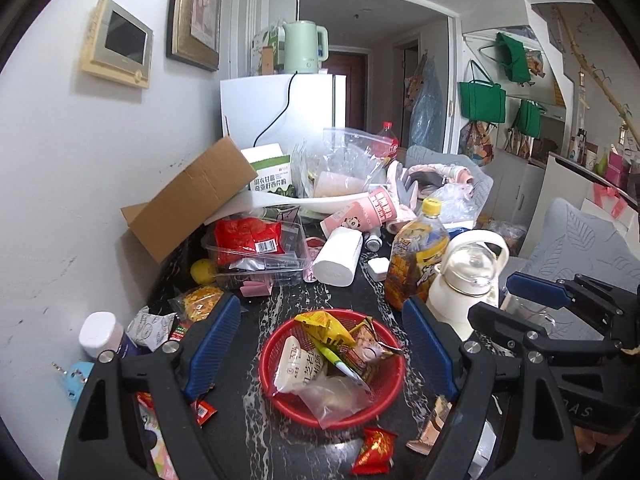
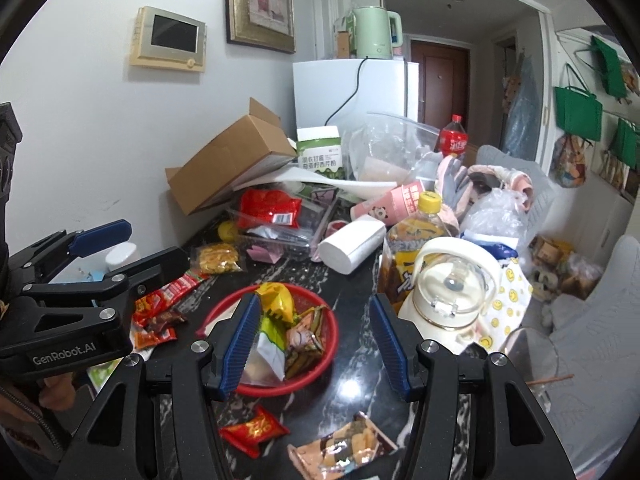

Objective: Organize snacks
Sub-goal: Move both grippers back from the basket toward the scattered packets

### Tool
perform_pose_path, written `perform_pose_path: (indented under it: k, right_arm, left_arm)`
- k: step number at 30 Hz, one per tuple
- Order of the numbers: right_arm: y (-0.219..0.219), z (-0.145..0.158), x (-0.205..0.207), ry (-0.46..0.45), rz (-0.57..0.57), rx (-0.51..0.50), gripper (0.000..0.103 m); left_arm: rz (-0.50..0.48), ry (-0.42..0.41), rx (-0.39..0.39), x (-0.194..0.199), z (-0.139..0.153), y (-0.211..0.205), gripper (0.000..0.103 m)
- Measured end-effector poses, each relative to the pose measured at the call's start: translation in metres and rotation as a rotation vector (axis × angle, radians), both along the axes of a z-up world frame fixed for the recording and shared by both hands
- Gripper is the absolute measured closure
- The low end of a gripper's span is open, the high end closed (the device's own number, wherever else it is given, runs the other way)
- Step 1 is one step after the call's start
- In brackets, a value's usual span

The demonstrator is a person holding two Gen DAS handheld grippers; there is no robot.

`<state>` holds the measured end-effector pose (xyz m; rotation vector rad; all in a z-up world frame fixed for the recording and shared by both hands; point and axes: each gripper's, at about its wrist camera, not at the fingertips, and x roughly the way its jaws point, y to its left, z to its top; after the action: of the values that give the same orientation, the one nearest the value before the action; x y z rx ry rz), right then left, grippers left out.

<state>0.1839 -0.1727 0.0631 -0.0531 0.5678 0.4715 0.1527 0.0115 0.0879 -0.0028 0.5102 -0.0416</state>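
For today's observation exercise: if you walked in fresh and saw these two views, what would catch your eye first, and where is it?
The red basket heaped with snack packets, near the front of the black marble table, draws the eye first. Behind it rises a jumble: a tipped cardboard box against the wall on the left, and a yellow-capped tea bottle beside a cream kettle on the right. Loose red wrappers lie in front of the basket.

The black, white-veined worktop (image 1: pixel 352 284) carried a red basket (image 1: pixel 268 364) of snacks at its centre. At six o'clock lay a red packet (image 1: pixel 374 450); at twelve, a white roll (image 1: pixel 336 256); at two, a tea bottle (image 1: pixel 416 256) beside a cream kettle (image 1: pixel 460 280); at ten, a clear tray (image 1: pixel 260 268) and a cardboard box (image 1: pixel 188 196).
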Motion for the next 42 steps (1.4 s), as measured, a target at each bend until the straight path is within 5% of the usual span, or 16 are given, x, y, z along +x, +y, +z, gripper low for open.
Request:
perform_pose_path:
  k: [15, 42]
  right_arm:
    - [-0.017, -0.002, -0.061, -0.013, -0.035, 0.004, 0.044]
    - [-0.044, -0.098, -0.139, 0.193, -0.089, -0.002, 0.044]
  left_arm:
    - [-0.032, 0.022, -0.008, -0.065, -0.016, -0.005, 0.02]
    - [-0.145, 0.235, -0.033, -0.132, -0.105, -0.037, 0.02]
